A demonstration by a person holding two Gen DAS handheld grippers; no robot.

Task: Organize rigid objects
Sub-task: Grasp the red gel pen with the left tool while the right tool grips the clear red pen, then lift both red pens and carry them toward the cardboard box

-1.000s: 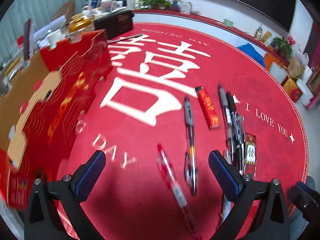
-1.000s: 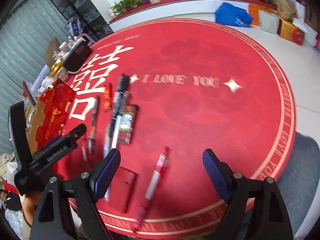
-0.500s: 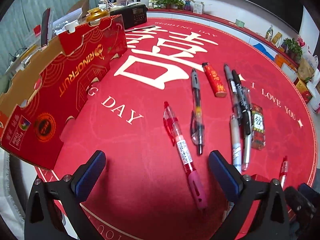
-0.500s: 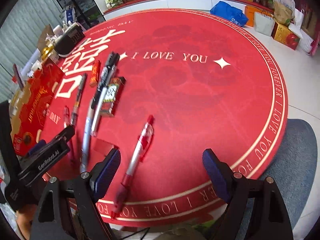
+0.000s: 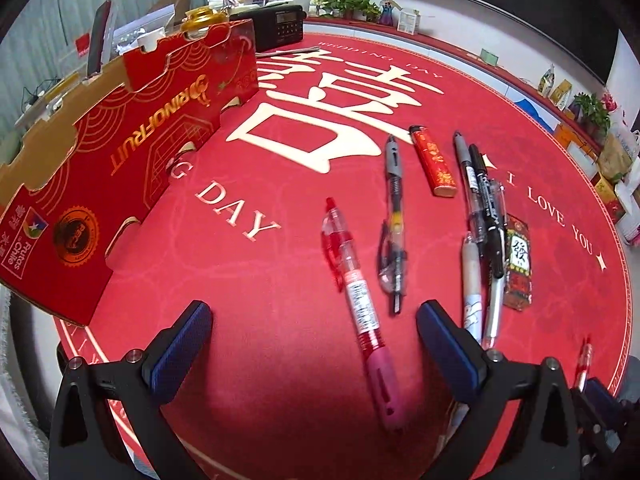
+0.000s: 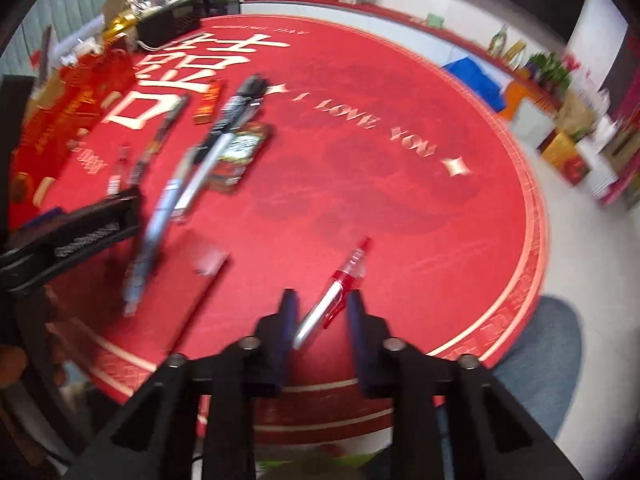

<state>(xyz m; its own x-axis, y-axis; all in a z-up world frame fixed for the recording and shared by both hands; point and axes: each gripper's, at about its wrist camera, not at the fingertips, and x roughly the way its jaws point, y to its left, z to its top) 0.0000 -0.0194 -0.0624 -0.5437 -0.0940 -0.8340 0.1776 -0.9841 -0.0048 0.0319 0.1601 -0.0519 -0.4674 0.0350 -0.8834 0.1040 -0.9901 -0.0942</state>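
Observation:
Several pens lie on the round red table. In the left wrist view a red pen with a pink grip [image 5: 360,308] lies between the fingers of my open, empty left gripper [image 5: 312,340], beside a clear black pen [image 5: 394,224], a red lighter [image 5: 434,166], a bunch of markers [image 5: 480,216] and a small red pack [image 5: 518,264]. In the right wrist view my right gripper [image 6: 320,312] has its jaws narrowed around a second red pen [image 6: 334,292] near the front edge; a gap still shows at the right pad. The view is blurred.
An open red cardboard fruit box [image 5: 120,160] stands at the table's left side. A black radio [image 5: 280,26] and clutter sit behind it. A flat red card [image 6: 196,280] lies near the right gripper. The left gripper's body [image 6: 68,236] shows at the left.
The right gripper has dropped to the red pen at the front edge and narrowed its jaws around it. The left gripper has stayed wide open, drawing back slightly.

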